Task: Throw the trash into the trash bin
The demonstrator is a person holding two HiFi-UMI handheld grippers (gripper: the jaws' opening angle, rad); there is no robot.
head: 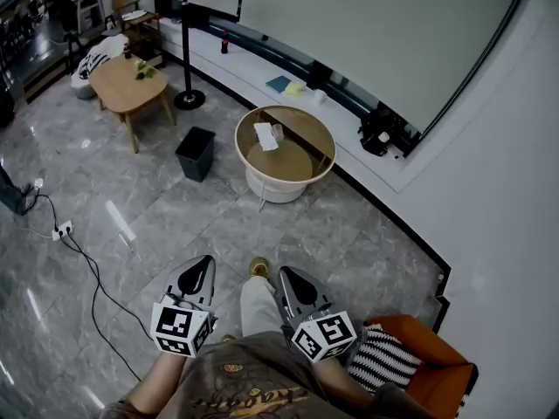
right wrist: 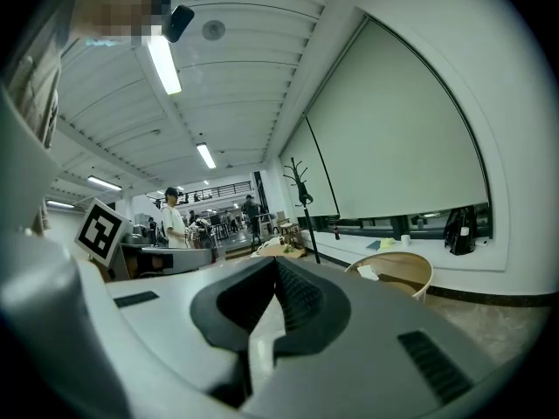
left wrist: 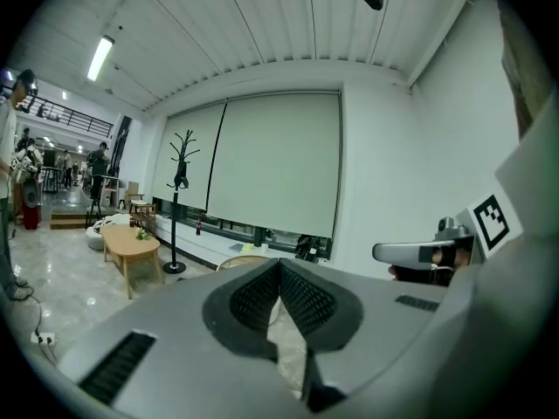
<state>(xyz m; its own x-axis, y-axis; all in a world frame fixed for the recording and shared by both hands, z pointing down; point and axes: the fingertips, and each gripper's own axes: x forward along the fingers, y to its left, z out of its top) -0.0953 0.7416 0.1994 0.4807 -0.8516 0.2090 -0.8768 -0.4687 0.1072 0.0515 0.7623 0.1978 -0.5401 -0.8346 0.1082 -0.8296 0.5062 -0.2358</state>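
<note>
Where the trash lies: white paper trash (head: 265, 136) sits on the round wooden tabletop (head: 297, 160) with a pale rim.
Trash bin: small black square trash bin (head: 196, 153) stands on the grey stone floor (head: 131, 225), just beside the tabletop.
Left gripper (head: 203, 264): fingers (left wrist: 253, 299) clenched together, nothing between them.
Right gripper (head: 291, 278): fingers (right wrist: 301, 299) clenched together, holding nothing, well apart from the trash.

Closed, empty right gripper (right wrist: 276, 262); round table (right wrist: 412, 271) beyond, rightward.
</note>
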